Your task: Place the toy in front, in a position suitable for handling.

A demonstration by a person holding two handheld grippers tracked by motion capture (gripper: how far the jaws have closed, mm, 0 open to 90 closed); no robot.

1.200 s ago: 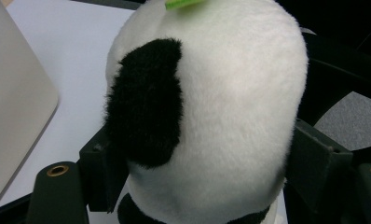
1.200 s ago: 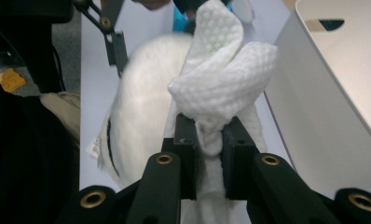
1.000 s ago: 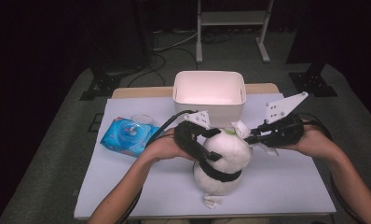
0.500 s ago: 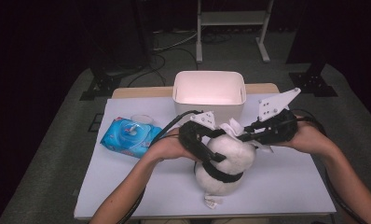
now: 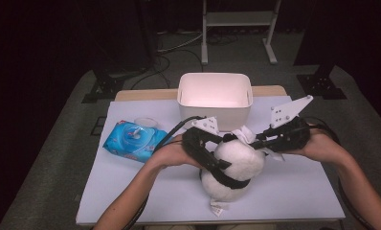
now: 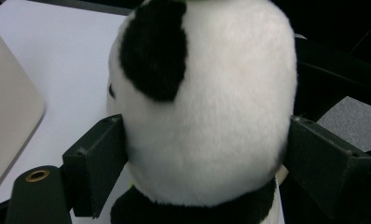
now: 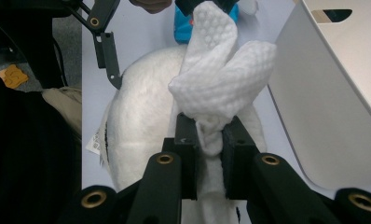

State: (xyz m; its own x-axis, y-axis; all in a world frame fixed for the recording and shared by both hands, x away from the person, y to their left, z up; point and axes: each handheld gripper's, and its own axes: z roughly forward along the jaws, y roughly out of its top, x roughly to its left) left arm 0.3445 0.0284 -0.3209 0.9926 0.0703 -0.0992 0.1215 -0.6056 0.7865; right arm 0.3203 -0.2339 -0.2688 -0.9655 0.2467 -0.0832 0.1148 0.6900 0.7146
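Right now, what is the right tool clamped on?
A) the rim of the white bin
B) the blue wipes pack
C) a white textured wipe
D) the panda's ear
C: in the right gripper view the right tool pinches a bunched white wipe above the panda toy.

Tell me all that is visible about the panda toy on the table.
The panda toy is soft plush, white with black patches and a black band low on its body; a small tag hangs at its base. It stands on the white table before the white bin. The left tongs clamp its body from both sides. The right tongs hold a white wipe over it.
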